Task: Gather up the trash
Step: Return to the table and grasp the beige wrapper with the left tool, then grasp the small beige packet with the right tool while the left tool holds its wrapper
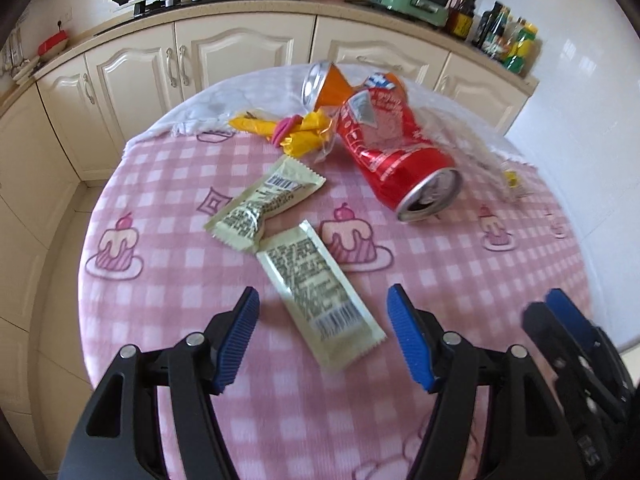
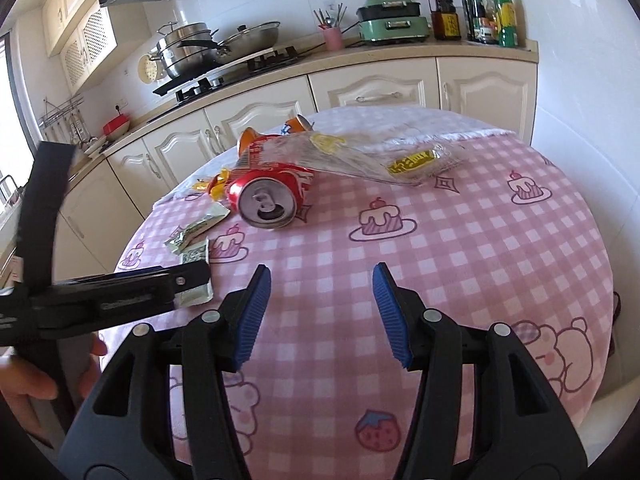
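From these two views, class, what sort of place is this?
A home kitchen, most likely: a gas hob carrying steel pots, cream cabinets under a worktop, and sauce bottles by the tiled wall.

1. The orange can (image 1: 326, 86) at the upper centre of the left wrist view lies partly behind the crushed red can (image 1: 394, 156); its lower end is hidden.
2. In the right wrist view, the left gripper (image 2: 120, 292) at the left edge covers most of the near pale wrapper (image 2: 195, 295).
3. The print on both wrappers is blurred and unreadable.
4. A hand (image 2: 28, 390) at the lower left of the right wrist view is cut off by the frame.
5. Labels on the bottles (image 2: 486, 12) at the upper right are too small to read.
6. The clear plastic bag (image 1: 476, 148) blurs into the cloth at its right end.
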The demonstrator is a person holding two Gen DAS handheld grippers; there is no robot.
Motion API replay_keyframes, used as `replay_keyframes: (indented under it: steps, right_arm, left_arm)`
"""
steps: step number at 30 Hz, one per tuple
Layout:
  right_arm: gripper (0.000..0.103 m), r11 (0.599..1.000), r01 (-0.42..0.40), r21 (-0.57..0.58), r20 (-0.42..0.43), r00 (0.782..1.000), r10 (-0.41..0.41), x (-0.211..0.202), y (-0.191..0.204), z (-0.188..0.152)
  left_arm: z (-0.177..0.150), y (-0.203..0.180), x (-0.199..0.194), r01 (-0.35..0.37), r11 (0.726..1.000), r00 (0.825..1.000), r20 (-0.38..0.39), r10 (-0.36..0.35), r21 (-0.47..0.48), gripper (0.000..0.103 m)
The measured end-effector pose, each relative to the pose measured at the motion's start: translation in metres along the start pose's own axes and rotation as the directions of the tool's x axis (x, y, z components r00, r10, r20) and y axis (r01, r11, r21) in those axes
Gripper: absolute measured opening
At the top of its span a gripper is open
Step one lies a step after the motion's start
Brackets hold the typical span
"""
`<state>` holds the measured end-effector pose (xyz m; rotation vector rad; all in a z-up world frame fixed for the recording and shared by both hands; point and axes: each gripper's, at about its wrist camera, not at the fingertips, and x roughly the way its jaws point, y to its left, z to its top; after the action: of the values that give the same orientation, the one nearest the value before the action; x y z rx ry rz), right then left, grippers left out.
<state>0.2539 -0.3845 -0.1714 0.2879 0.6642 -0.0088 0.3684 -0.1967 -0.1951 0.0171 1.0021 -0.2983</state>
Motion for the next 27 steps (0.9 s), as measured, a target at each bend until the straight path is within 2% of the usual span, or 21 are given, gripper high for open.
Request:
replay_keyframes:
  steps: [3, 5, 6, 8, 10, 14, 17, 19, 23, 27]
  right_arm:
    - [0.055, 1.000, -0.008, 0.000, -0.003, 1.000, 0.008, 0.004, 0.000, 0.001]
    - [0.055, 1.000, -0.016, 0.006, -0.009, 1.000, 0.017, 0.006, 0.000, 0.003]
    - [0.055, 1.000, -0.018, 0.006, -0.011, 1.000, 0.019, 0.007, 0.000, 0.004]
    - [0.056, 1.000, -0.019, 0.005, -0.011, 1.000, 0.019, 0.009, 0.003, 0.005]
    - [0.056, 1.000, -0.024, 0.003, -0.013, 1.000, 0.024, 0.010, 0.006, 0.006]
    - [0.056, 0.999, -0.036, -0.008, -0.014, 0.999, 0.036, 0.012, 0.018, 0.008]
    - [0.056, 0.998, -0.050, -0.024, -0.022, 0.999, 0.049, 0.014, 0.032, 0.008]
    - [0.057, 0.997, -0.061, -0.037, -0.030, 0.998, 0.060, 0.017, 0.043, 0.008]
    - [0.057, 0.994, -0.082, -0.065, -0.061, 0.995, 0.078, 0.032, 0.074, 0.010]
    - [0.057, 0.989, -0.108, -0.100, -0.112, 0.989, 0.096, 0.056, 0.111, 0.015]
  left_arm:
    - [0.003, -0.007, 0.007, -0.061, 0.997, 0.998, 0.011, 0.061, 0.040, 0.065]
    - [0.001, -0.015, 0.009, -0.118, 0.988, 0.993, 0.017, 0.117, 0.101, 0.059]
    - [0.000, -0.015, 0.008, -0.117, 0.987, 0.993, 0.021, 0.116, 0.113, 0.055]
    - [-0.002, -0.016, 0.004, -0.116, 0.984, 0.993, 0.016, 0.115, 0.132, 0.038]
    - [-0.004, -0.016, 0.000, -0.109, 0.982, 0.994, 0.014, 0.108, 0.151, 0.028]
    - [-0.011, 0.000, -0.009, -0.019, 0.994, 1.000, 0.024, 0.017, 0.104, 0.017]
    - [-0.021, 0.027, -0.022, 0.082, 0.997, 0.996, 0.032, -0.083, 0.013, 0.014]
    - [-0.026, 0.042, -0.035, 0.097, 0.995, 0.994, 0.060, -0.096, -0.007, 0.013]
    - [-0.030, 0.072, -0.062, 0.086, 0.995, 0.988, 0.129, -0.079, -0.045, 0.013]
    - [-0.024, 0.111, -0.075, 0.022, 0.995, 0.985, 0.172, -0.005, -0.100, 0.013]
